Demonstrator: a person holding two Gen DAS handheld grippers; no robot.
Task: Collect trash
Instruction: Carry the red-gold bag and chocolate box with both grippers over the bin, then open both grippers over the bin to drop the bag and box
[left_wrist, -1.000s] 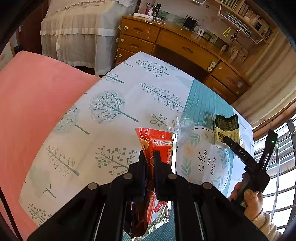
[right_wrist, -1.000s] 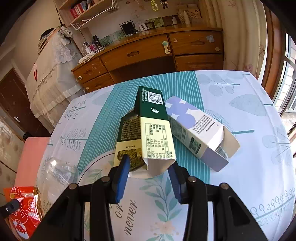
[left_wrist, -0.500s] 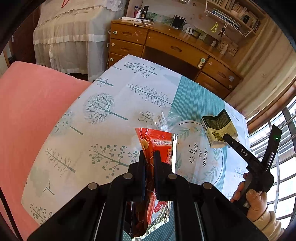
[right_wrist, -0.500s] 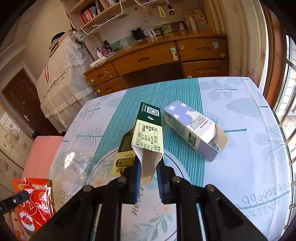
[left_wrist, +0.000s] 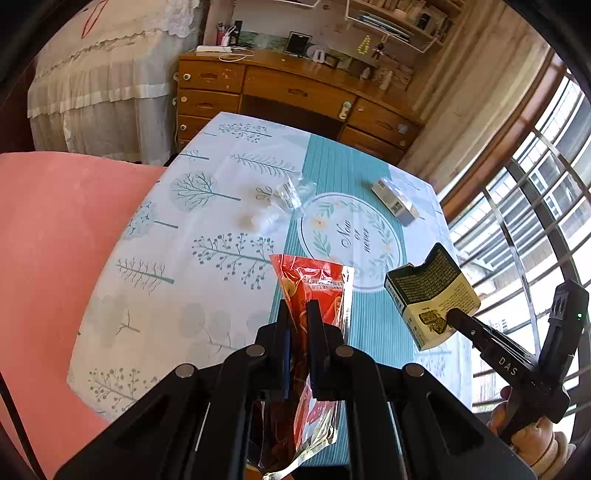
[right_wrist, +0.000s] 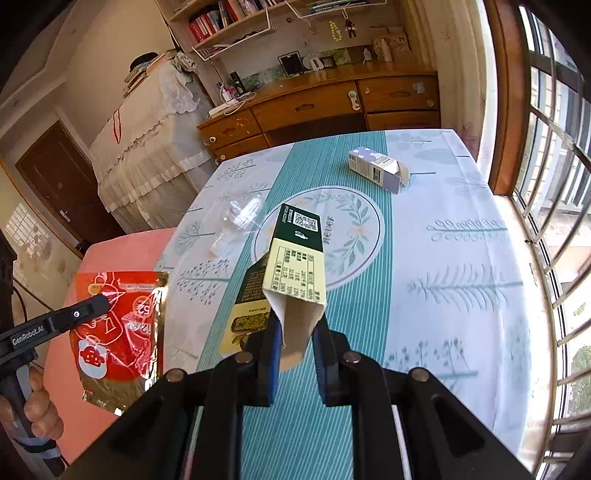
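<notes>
My left gripper (left_wrist: 298, 314) is shut on a red foil snack pouch (left_wrist: 314, 291) and holds it above the near edge of the table; the pouch also shows in the right wrist view (right_wrist: 118, 332). My right gripper (right_wrist: 295, 332) is shut on a green and cream carton (right_wrist: 295, 266), lifted off the table; the carton also shows in the left wrist view (left_wrist: 430, 295). A white and purple carton (right_wrist: 378, 170) lies on the far right of the table. A crumpled clear plastic wrapper (right_wrist: 240, 218) lies at the left middle.
The table has a white and teal tree-print cloth (right_wrist: 461, 258). A pink seat (left_wrist: 48, 258) stands at its left. A wooden desk with drawers (right_wrist: 332, 107) is behind it and a barred window (right_wrist: 554, 166) on the right.
My right gripper closed on the green carton and lifted it off the table, back toward the near edge. My left gripper also drew back and up with the pouch.
</notes>
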